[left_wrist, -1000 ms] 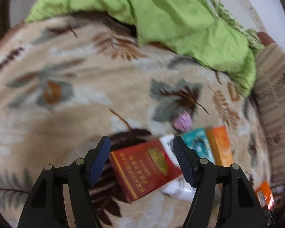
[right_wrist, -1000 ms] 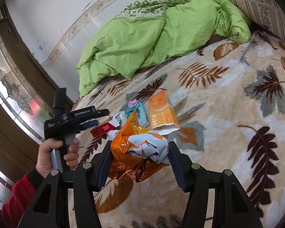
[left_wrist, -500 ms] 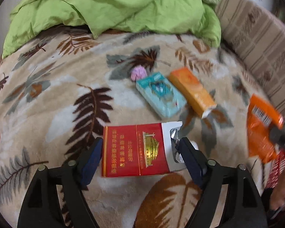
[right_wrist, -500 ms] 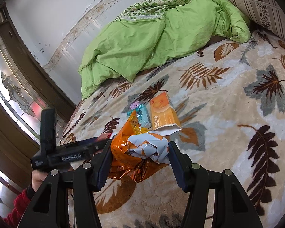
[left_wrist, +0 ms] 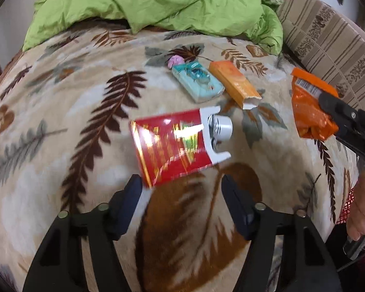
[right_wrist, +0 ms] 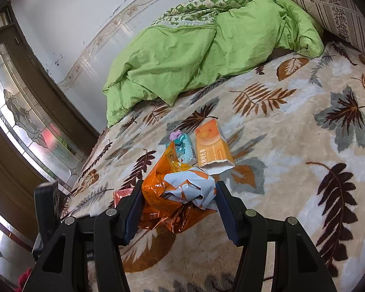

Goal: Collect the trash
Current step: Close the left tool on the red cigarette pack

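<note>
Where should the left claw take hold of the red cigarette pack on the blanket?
Across the short width of the red cigarette pack, at its closed red end, coming from above. It lies flat, and that end sits nearest the left claw, whose jaws are closing on nothing.

You are looking at very little print that can really be read. The flat orange cardboard box (right_wrist: 213, 146) lying on the leaf-patterned blanket is showing a column of white Chinese characters along its lower left edge in the right wrist view, too small to make out one by one. The crumpled orange foil snack bag (left_wrist: 310, 104) is carrying a white barcode label near its top edge, its bars and digits blurring together. The glossy red cigarette pack (left_wrist: 172, 148) is showing gold lettering, smeared by glare and motion. The teal packet (left_wrist: 198, 84) is bearing only a picture, with no legible words.
</note>
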`<state>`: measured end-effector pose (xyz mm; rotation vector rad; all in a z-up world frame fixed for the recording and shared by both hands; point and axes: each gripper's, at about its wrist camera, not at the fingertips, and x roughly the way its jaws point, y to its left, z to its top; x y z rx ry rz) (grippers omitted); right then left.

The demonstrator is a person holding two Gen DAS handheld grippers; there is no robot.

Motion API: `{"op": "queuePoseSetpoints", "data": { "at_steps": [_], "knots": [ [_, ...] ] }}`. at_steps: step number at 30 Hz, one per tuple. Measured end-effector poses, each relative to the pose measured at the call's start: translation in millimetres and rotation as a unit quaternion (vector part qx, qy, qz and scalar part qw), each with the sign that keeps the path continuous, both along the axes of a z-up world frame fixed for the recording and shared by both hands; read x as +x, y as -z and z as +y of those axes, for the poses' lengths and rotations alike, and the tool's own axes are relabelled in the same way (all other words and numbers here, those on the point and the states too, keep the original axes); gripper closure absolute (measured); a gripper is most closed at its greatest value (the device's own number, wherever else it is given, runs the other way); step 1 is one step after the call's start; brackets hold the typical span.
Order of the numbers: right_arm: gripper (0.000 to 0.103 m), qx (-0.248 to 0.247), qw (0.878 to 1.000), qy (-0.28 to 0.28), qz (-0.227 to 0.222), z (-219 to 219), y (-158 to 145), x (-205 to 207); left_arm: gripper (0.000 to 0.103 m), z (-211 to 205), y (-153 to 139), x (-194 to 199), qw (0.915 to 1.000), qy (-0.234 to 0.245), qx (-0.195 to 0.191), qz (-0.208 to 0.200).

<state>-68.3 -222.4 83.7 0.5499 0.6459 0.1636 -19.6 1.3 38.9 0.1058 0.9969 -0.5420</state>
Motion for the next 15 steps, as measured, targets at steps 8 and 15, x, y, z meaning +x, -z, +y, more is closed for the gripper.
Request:
{"op": "queuePoseSetpoints", "data": {
  "at_steps": [8, 15],
  "knots": [
    [0.042, -0.005, 1.000, 0.003, -0.006, -1.4, -2.7, -5.3, 0.034, -4.3, -38.3, -16.9, 0.9976, 0.031, -0.013, -0.061],
    [0.042, -0.003, 1.000, 0.006, -0.004, -2.8, -2.0, -5.3, 0.029, -7.0, -30.5, 48.8, 0.9990, 0.000, -0.031, -0.032]
  ]
}}
